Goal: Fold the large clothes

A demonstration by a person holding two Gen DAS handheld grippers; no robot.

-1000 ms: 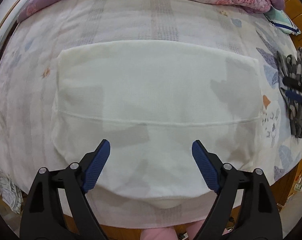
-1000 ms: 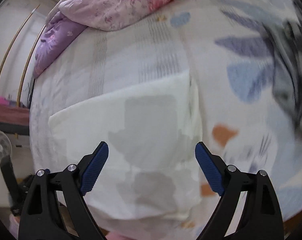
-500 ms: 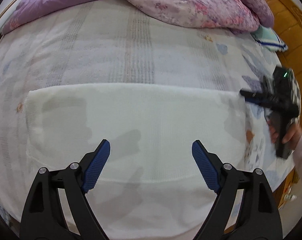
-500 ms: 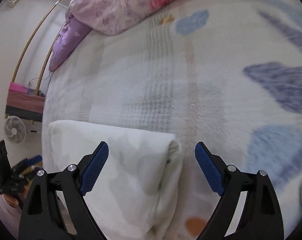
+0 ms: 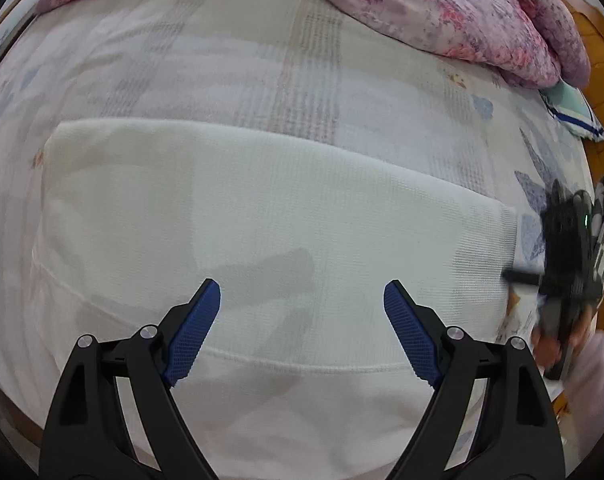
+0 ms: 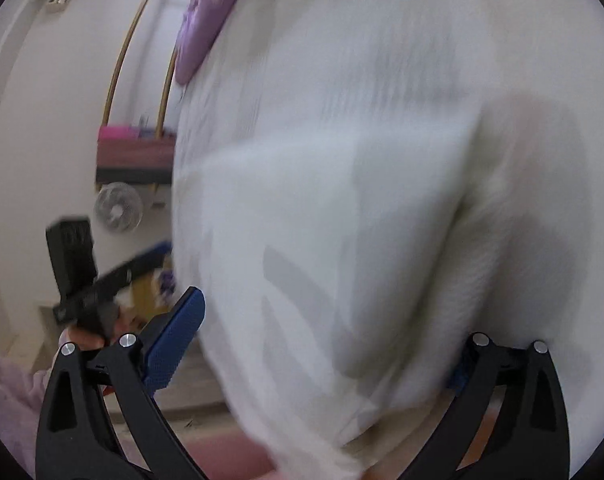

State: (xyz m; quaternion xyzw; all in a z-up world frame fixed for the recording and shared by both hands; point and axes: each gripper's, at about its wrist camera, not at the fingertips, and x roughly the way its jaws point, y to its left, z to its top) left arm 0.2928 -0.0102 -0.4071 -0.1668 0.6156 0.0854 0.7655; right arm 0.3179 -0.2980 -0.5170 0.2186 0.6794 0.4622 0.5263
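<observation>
The white knit garment (image 5: 269, 216) lies folded into a wide band across the bed (image 5: 229, 60). The left wrist view shows it whole, plus the floral quilt (image 5: 442, 16) beyond; the right wrist view (badly blurred) shows only its end, bulging between the fingers. The left gripper (image 5: 302, 320) points steeply down above the cloth, jaws wide, holding nothing. The right gripper (image 6: 326, 344) comes in low at the band's end, jaws opening around the fabric.
</observation>
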